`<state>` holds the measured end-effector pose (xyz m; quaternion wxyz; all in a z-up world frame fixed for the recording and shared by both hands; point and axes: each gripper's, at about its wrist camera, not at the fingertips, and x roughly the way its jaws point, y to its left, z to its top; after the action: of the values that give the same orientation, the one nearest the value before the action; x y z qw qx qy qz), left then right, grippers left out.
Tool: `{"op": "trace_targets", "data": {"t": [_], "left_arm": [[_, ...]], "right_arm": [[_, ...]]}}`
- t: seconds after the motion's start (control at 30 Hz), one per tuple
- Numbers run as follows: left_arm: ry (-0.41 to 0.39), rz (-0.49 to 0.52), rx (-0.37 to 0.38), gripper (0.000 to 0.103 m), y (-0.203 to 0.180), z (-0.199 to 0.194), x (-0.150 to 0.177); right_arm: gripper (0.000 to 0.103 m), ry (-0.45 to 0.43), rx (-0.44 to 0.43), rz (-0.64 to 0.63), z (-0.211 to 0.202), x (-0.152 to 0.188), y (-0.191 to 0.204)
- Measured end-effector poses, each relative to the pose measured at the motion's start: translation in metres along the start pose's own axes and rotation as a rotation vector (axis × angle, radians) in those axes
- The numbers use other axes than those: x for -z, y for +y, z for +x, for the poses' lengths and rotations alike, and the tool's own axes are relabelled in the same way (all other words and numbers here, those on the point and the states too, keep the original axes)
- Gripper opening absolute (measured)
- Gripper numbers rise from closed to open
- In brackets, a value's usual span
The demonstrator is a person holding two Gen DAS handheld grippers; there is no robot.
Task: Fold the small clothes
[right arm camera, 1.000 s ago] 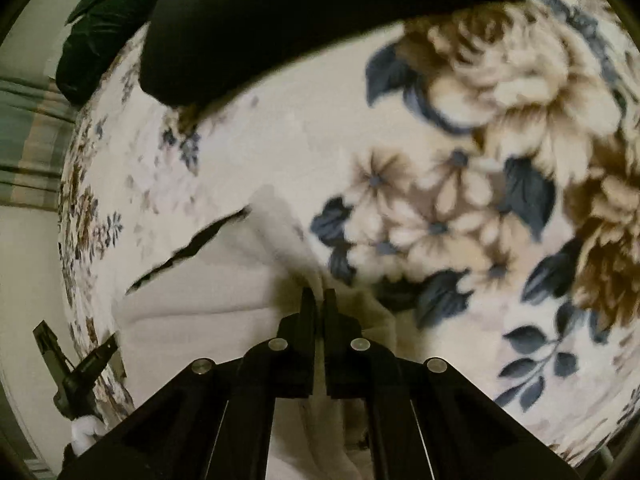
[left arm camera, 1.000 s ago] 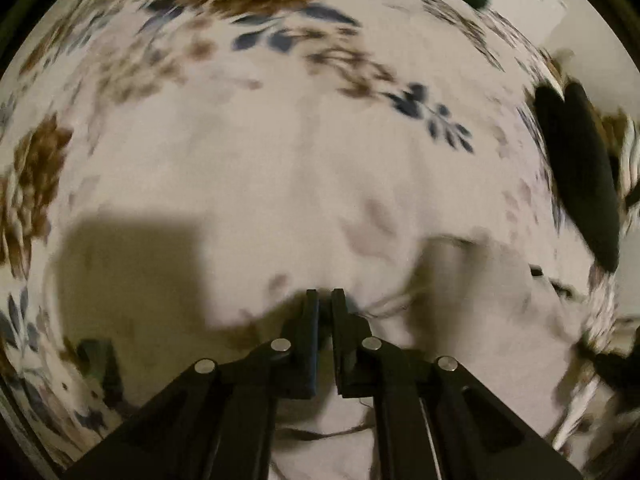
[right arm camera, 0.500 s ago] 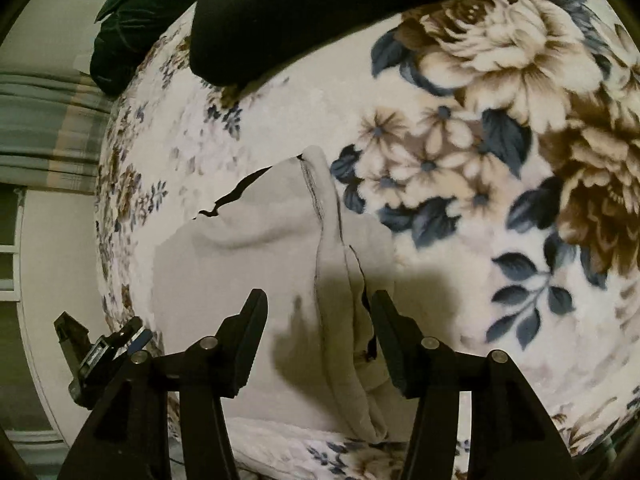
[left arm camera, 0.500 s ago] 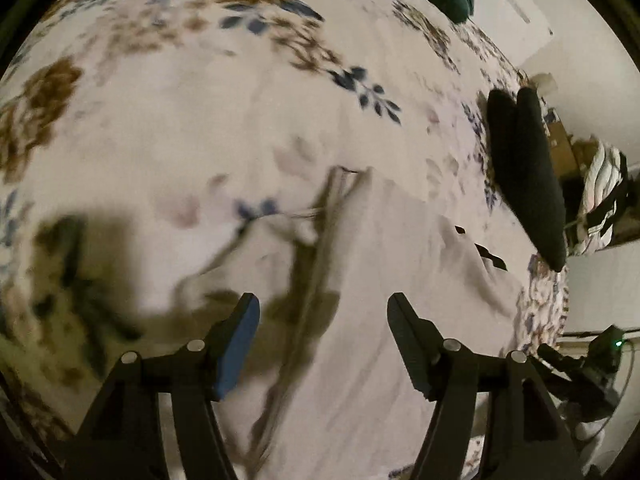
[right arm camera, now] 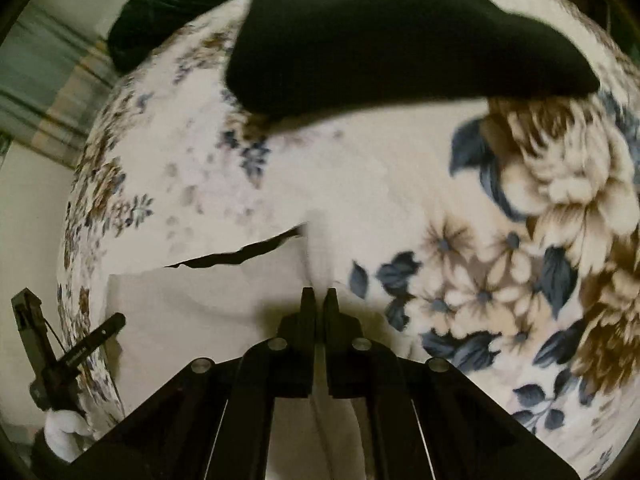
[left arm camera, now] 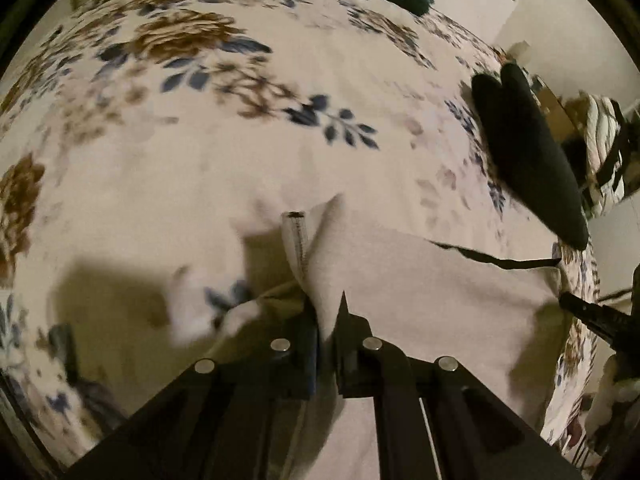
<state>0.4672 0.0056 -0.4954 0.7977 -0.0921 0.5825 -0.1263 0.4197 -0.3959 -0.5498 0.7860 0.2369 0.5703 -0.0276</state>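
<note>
Floral bedspread (left arm camera: 168, 168) fills both views; black folded garment (right arm camera: 400, 40) beyond. Left gripper (left arm camera: 326, 316) and right gripper (right arm camera: 319, 300) each clamped on the beige garment (left arm camera: 420, 280).

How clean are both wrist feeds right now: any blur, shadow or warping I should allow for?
Left wrist view: dim warm light, the floral bedspread smeared by motion blur, a hard shadow left of the pale beige garment, edges bowed by the fisheye. Right wrist view: blur on the folded black garment and the flowers; the jaws stay sharp, a shadow pooling at their tips.
</note>
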Motion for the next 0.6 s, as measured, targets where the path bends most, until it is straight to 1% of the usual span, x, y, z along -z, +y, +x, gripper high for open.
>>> {"op": "trace_targets", "data": {"t": [0.1, 0.17, 0.23, 0.27, 0.33, 0.37, 0.4, 0.43, 0.47, 0.5, 0.53, 0.57, 0.6], "left_arm": [[0.016, -0.032, -0.009, 0.005, 0.01, 0.006, -0.002], [0.053, -0.052, 0.002, 0.005, 0.014, 0.018, -0.005], [0.09, -0.062, 0.004, 0.009, 0.014, 0.031, -0.008], [0.108, -0.069, 0.006, 0.009, 0.015, 0.035, -0.009], [0.116, -0.102, 0.023, 0.011, 0.02, 0.03, -0.009], [0.11, -0.118, 0.035, 0.011, 0.022, 0.024, -0.008], [0.089, -0.128, 0.033, 0.017, 0.025, 0.011, -0.005], [0.076, -0.131, 0.012, 0.033, 0.028, 0.001, -0.001], [0.062, -0.14, -0.016, 0.045, 0.031, -0.01, 0.004], [0.045, -0.164, -0.036, 0.067, 0.037, -0.023, 0.012], [0.033, -0.204, -0.032, 0.079, 0.044, -0.038, 0.024], [0.026, -0.236, -0.016, 0.08, 0.048, -0.046, 0.034], [0.026, -0.284, 0.004, 0.08, 0.054, -0.057, 0.052]], "right_arm": [[0.004, 0.01, 0.014, -0.001, 0.007, -0.004, 0.002], [0.004, 0.019, 0.034, 0.005, 0.014, -0.007, 0.0], [0.004, 0.034, 0.057, 0.001, 0.023, -0.009, -0.001], [0.004, 0.047, 0.068, 0.002, 0.027, -0.01, -0.001], [0.004, 0.115, 0.067, 0.012, 0.036, -0.01, -0.004], [0.007, 0.126, 0.06, 0.02, 0.036, -0.009, -0.005], [0.018, 0.131, 0.05, 0.025, 0.032, -0.006, -0.006], [0.04, 0.131, 0.038, 0.028, 0.027, -0.003, -0.008], [0.052, 0.124, 0.018, 0.041, 0.016, 0.004, -0.013], [0.061, 0.116, 0.0, 0.058, 0.007, 0.01, -0.016], [0.064, 0.111, -0.021, 0.079, -0.001, 0.017, -0.021], [0.065, 0.106, -0.043, 0.111, -0.011, 0.028, -0.028], [0.071, 0.102, -0.062, 0.155, -0.02, 0.042, -0.036]]}}
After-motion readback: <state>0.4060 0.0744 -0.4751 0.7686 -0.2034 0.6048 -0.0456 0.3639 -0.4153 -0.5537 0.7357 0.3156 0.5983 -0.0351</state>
